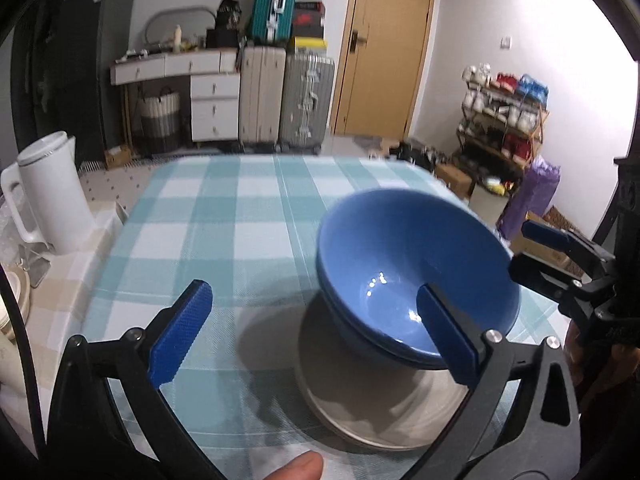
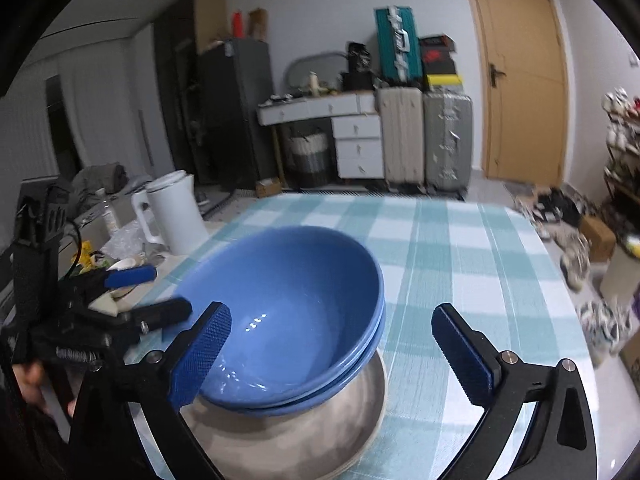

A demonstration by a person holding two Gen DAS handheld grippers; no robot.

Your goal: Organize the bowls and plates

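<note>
Two stacked blue bowls (image 1: 416, 272) sit on a beige plate (image 1: 380, 408) on the checked tablecloth; they also show in the right wrist view (image 2: 288, 304), above the plate (image 2: 304, 436). My left gripper (image 1: 316, 328) is open and empty, just left of the bowls, its right finger in front of the bowl rim. My right gripper (image 2: 332, 352) is open and empty, its left finger in front of the bowls. Each gripper shows at the edge of the other's view: the right gripper (image 1: 560, 256), the left gripper (image 2: 136, 292).
A white kettle (image 1: 52, 192) stands at the table's left edge, also in the right wrist view (image 2: 176, 212), with clutter beside it. The checked tablecloth (image 1: 240, 216) stretches beyond the bowls. Suitcases, drawers and a door stand behind the table.
</note>
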